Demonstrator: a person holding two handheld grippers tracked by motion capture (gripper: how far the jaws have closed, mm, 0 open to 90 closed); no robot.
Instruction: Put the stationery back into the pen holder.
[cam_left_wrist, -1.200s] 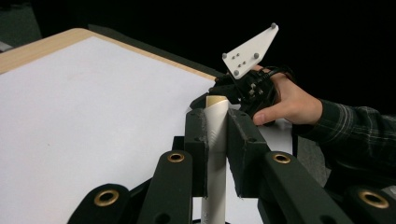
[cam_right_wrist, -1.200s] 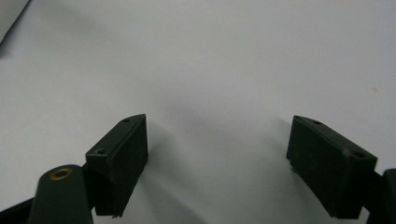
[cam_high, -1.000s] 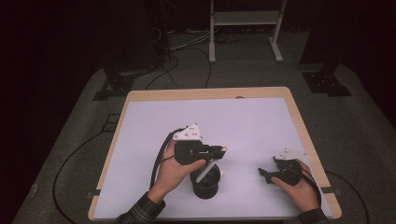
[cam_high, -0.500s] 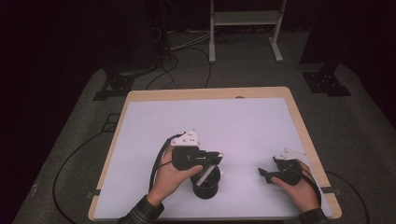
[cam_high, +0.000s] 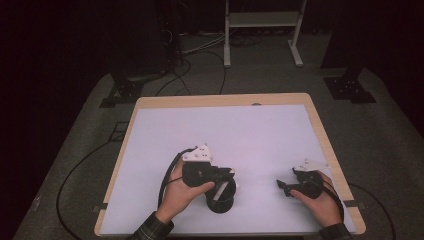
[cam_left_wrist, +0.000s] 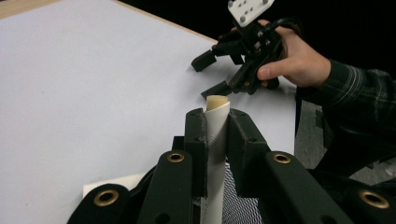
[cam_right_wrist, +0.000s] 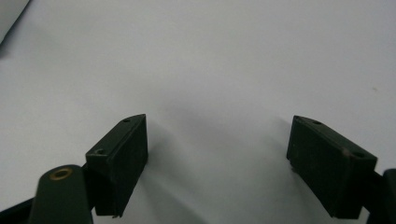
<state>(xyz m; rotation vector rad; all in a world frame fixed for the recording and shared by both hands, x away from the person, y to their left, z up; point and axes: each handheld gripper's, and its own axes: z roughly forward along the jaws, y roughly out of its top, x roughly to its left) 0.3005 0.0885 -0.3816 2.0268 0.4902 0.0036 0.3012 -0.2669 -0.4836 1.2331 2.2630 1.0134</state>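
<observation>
— Since the earlier frame, the left claw (cam_high: 226, 176) has come a little lower and toward the near edge of the counter (cam_high: 150, 140), and now it hangs right above the black cup (cam_high: 220, 196). The right claw (cam_high: 283, 186) has stayed where it was.

— What does the left one hold?

— A white tube (cam_left_wrist: 215, 140), with a cream-coloured end (cam_left_wrist: 216, 101) showing just past the tips. Both jaws are pressed on it from the two sides. Below the jaws I see black mesh (cam_left_wrist: 236, 205), I think the wall of the cup, but I cannot say if the lower end of the tube is already inside.

— And the right claw?

— Its jaws are wide apart with nothing between them, only bare counter underneath. It rests well to the right of the left claw, seen from the person.

— So how to do this step well?

— I judge that the tube goes into the cup. Keep the tube upright, bring its lower end over the middle of the opening, then go down slowly. If it is tilted, it may catch the rim and push the cup over, because the cup seems light.

— Should the right claw help?

— It could steady the cup from its side, if the cup starts to slide. Let go of the tube only when its end sits on the bottom.
</observation>
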